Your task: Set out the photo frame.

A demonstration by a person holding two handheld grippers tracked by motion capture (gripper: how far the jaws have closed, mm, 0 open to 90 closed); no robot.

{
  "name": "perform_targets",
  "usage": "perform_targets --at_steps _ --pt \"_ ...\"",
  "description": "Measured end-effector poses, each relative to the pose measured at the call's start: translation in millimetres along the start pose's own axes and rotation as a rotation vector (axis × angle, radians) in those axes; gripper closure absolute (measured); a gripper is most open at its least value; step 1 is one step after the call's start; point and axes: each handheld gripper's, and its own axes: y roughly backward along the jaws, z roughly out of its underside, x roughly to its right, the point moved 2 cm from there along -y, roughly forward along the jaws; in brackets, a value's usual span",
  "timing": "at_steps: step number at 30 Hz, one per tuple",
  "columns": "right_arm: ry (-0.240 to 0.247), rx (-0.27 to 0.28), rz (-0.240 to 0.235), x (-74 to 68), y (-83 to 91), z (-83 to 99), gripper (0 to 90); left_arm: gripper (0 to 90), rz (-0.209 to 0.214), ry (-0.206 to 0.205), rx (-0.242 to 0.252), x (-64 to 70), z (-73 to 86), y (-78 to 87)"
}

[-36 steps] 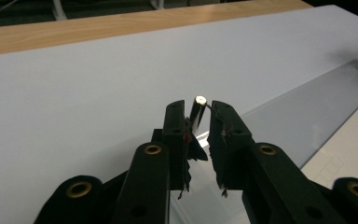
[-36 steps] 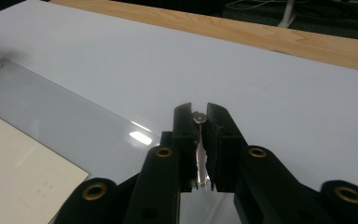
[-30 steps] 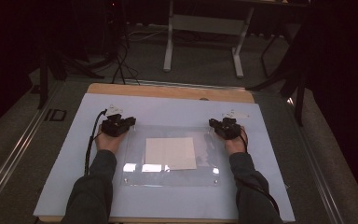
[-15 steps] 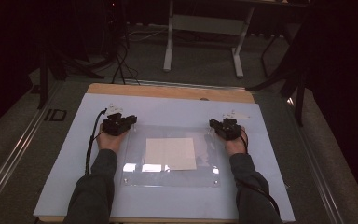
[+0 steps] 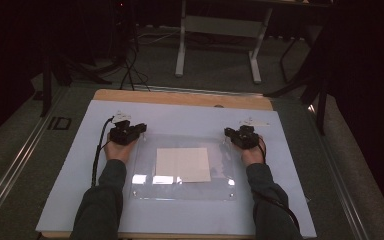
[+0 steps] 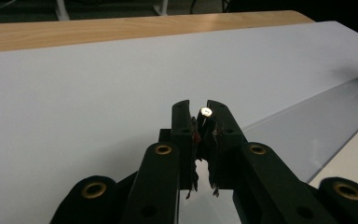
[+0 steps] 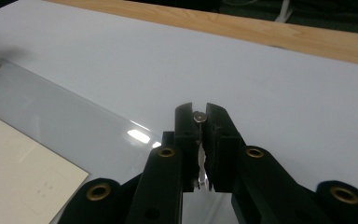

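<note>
A clear sheet lies flat on the white mat that covers the tabletop. You can see through the sheet, and bright light shines off its near part. A pale paper sits in the middle of the sheet; it is hard to tell if the paper is under the sheet or on top of it. The paper is square and plain, with faint marks on it.

The left gripper is at the far left corner of the sheet. In the left gripper view, its jaws are clenched on a small shiny pin that stands up at that corner. The round top of the pin peeks out between the jaw tips.

The right gripper is at the far right corner of the sheet. In the right gripper view, its jaws are squeezed on another pin in the same way, with its flat round head between the tips.

Both hands rest on the mat, one on each side of the sheet.
</note>
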Motion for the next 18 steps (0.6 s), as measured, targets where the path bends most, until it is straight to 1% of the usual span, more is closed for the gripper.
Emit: perform_targets --at_steps 3,6,7,8,10,13,16,18 --pt "-0.007 -0.017 -0.011 1.5 -0.6 -2.2 84.4 82.8 0.006 0.005 -0.02 -1.1 -2.7 -1.0" --pt "-0.017 -0.03 -0.011 2.3 -1.8 -4.3 84.5 82.9 0.01 0.01 -0.033 -2.5 -4.4 -1.9" --pt "-0.021 -0.035 -0.012 2.5 -2.3 -5.0 84.6 82.9 0.014 0.02 -0.034 -3.0 -5.0 -2.7" --pt "-0.024 -0.041 -0.01 3.2 -3.3 -6.0 84.7 82.7 0.033 0.057 -0.038 -6.2 -6.2 -4.5" --pt "-0.028 -0.054 -0.007 3.6 -4.7 -7.9 85.0 82.2 0.052 0.08 -0.037 -9.3 -6.3 -5.9" --pt "-0.025 -0.076 -0.002 4.8 -7.2 -11.5 85.4 82.4 0.057 0.089 -0.036 -11.1 -7.3 -8.4" --pt "-0.038 -0.082 -0.005 6.6 -9.2 -13.2 85.4 82.7 0.059 0.091 -0.038 -12.3 -7.9 -9.7" --pt "-0.046 -0.084 -0.008 7.2 -9.7 -13.6 85.5 83.2 0.046 0.081 -0.047 -11.4 -9.8 -11.9"
